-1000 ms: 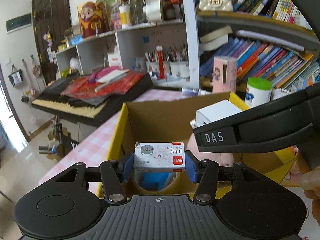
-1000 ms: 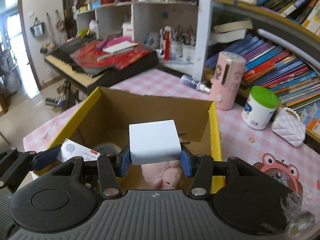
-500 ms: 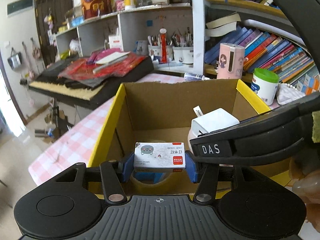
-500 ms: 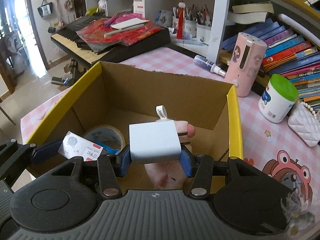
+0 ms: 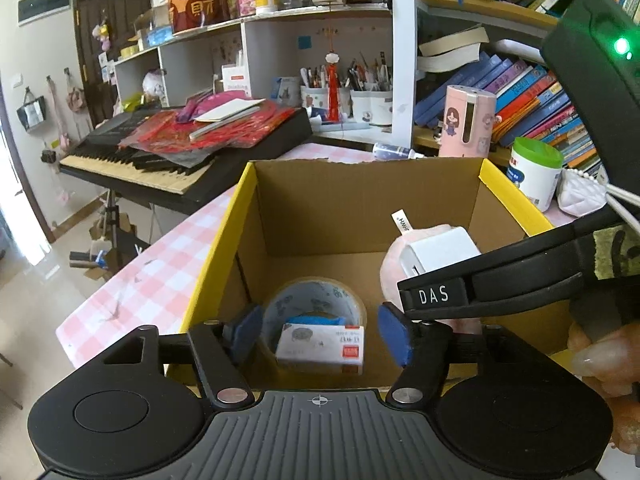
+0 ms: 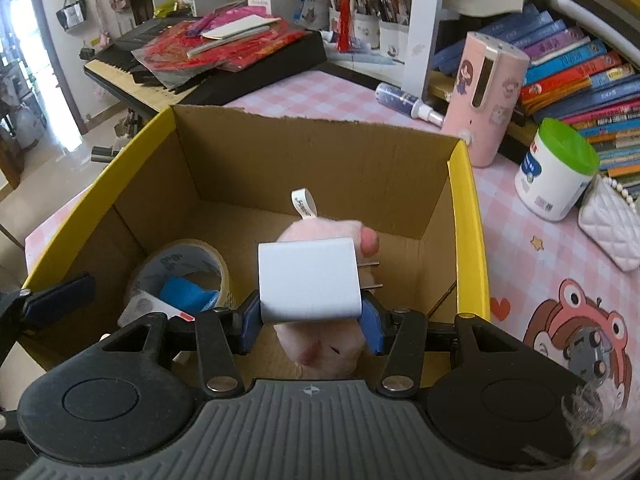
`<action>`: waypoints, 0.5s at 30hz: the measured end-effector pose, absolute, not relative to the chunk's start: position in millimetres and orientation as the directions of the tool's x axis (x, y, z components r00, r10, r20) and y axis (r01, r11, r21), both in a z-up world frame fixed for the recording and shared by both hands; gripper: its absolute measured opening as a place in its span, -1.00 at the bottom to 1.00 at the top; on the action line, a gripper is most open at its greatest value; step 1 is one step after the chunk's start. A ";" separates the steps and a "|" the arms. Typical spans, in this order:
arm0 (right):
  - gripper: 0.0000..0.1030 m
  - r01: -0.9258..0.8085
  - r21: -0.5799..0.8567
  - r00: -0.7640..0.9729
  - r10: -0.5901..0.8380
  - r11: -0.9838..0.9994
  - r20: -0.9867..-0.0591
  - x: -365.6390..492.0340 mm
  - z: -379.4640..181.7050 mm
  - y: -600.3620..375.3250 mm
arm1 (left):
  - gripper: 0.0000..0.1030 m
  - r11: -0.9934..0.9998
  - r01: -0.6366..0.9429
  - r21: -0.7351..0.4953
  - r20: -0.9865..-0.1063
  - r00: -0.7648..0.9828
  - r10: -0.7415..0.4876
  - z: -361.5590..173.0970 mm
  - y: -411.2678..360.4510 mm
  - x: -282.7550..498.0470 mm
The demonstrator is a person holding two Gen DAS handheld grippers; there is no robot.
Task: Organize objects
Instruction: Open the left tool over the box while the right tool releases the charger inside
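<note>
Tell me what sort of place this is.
Most likely a lived-in home study or hobby room: crowded bookshelves, a keyboard piano piled with papers, pen cups in a white shelf unit, and a pink checked tablecloth under a cardboard box.

From here: soft pink plush toy half hidden behind white plug-in charger block; its tag print illegible.

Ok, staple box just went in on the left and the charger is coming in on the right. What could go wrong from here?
1. The white charger is clamped in the right gripper directly above the pink plush toy; released there, it may bounce or roll off.
2. The staple box sits between the opening pads of the left gripper, on the tape roll; pulling out carelessly could snag it.
</note>
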State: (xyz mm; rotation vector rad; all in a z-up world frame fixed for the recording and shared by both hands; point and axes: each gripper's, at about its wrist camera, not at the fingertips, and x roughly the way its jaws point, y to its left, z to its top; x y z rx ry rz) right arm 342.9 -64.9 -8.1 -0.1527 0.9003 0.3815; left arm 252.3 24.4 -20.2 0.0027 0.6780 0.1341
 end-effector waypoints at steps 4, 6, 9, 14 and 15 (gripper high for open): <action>0.01 -0.378 0.040 0.562 0.263 0.925 -0.784 340.9 -5.1 -65.6 | 0.38 0.989 -0.139 0.043 -0.612 0.779 0.136 -16.0 26.3 247.1; 0.07 -0.373 0.037 0.580 0.265 0.927 -0.770 337.0 -0.2 -66.3 | 0.47 0.987 -0.156 0.035 -0.599 0.788 0.146 -12.1 28.5 243.6; 0.18 -0.367 0.027 0.614 0.264 0.930 -0.744 330.5 10.1 -67.8 | 0.56 0.985 -0.170 -0.003 -0.580 0.803 0.137 -5.1 34.6 237.0; 0.29 -0.341 0.016 0.671 0.256 0.940 -0.696 314.1 27.4 -73.5 | 0.69 0.984 -0.172 -0.048 -0.551 0.826 0.118 5.5 39.3 222.5; 0.35 -0.336 0.013 0.683 0.253 0.942 -0.685 309.9 30.7 -74.7 | 0.71 0.984 -0.172 -0.054 -0.545 0.830 0.115 7.4 39.5 219.0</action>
